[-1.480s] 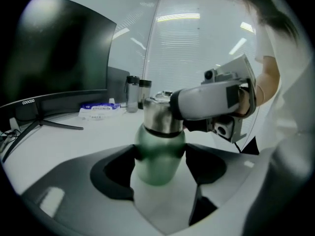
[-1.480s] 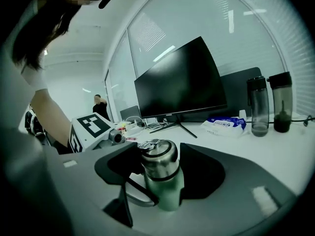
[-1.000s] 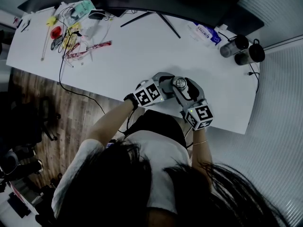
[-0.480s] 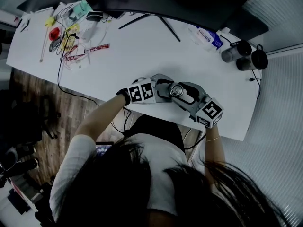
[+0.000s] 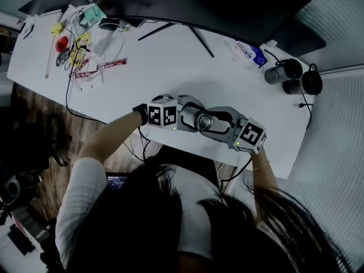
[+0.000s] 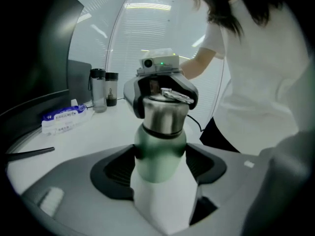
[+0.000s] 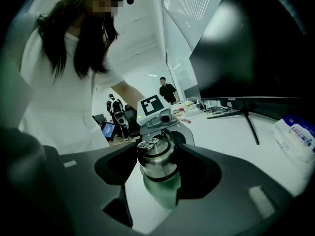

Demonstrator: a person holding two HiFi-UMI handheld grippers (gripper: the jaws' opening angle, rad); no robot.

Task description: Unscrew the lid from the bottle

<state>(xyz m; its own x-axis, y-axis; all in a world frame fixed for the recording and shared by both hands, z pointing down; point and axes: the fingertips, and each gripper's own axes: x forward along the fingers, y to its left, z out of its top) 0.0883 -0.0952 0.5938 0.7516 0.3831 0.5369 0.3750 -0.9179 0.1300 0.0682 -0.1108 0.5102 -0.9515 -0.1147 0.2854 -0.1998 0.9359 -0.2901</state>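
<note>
A bottle with a pale green and white body (image 6: 160,154) and a steel lid (image 5: 203,120) is held between both grippers over the white table's near edge (image 5: 114,121). My left gripper (image 6: 160,168) is shut on the body, its dark pads (image 6: 115,168) pressed against both sides. My right gripper (image 7: 156,168) is shut on the steel lid (image 7: 155,159), with its marker cube (image 5: 250,134) to the right of the bottle. In the left gripper view the right gripper's jaws wrap the lid (image 6: 165,113) from behind. A folding handle lies on top of the lid.
Two dark tumblers (image 5: 293,75) stand at the table's far right, a blue and white packet (image 5: 250,53) beside them. Monitor stand legs (image 5: 170,27) spread at the back. Cables and small items (image 5: 79,33) clutter the far left. People stand far behind in the right gripper view.
The right gripper has swung round the lid, its cube going from below the bottle to its right. The bottle and left gripper have shifted left and toward the table's near edge.
</note>
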